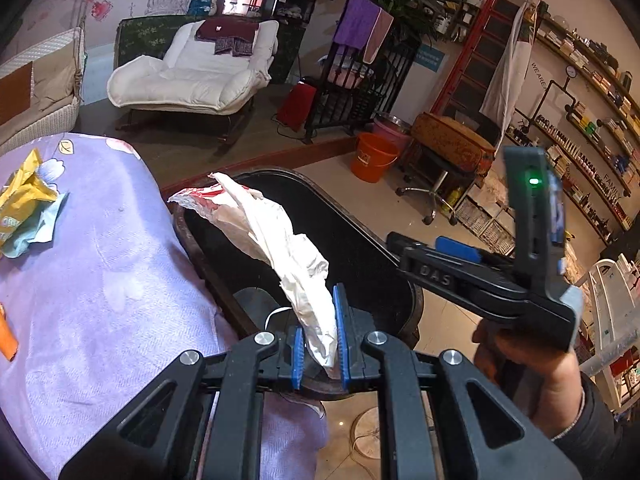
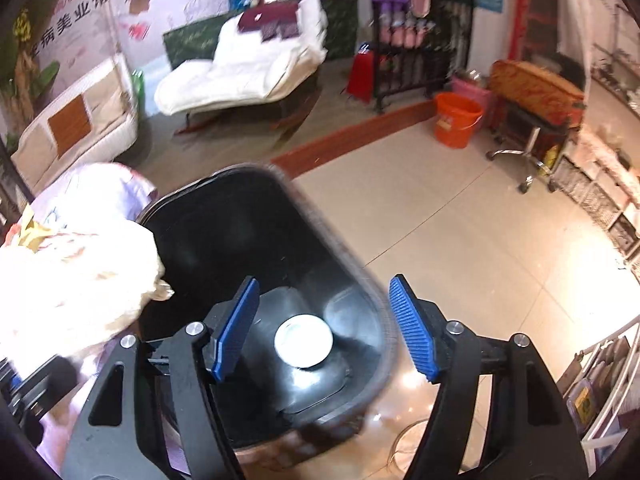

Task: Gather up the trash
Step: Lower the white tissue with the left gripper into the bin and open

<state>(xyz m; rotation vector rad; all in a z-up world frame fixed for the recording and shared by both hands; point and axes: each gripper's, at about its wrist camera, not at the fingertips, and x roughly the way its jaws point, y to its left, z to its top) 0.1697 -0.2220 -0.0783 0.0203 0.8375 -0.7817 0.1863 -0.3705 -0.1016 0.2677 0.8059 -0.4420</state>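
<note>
The crumpled white wrapper (image 1: pixel 298 268), streaked red at its far end, hangs over the mouth of the black bin (image 1: pixel 360 248), pinched at its near end by the left gripper (image 1: pixel 319 344), whose jaws are nearly closed on it. It looks light, thin and limp: it folds and trails freely, so it would probably crush under any grip and drop slowly once let go; a bunched fold is the sensible place to hold it, as here. The right gripper (image 2: pixel 320 328) hovers above the same bin with its jaws spread wide and nothing between them.

Inside the bin, the right wrist view shows a white round cup-like item (image 2: pixel 303 341) lying on the bottom; otherwise the bin seems nearly empty. Just beside the bin, on the counter under a lilac flowered cloth (image 1: pixel 112 264), more trash waits: a yellow and pale-blue crumpled packet (image 1: pixel 28 204) and an orange scrap (image 1: pixel 7 340) at the edge.
</note>
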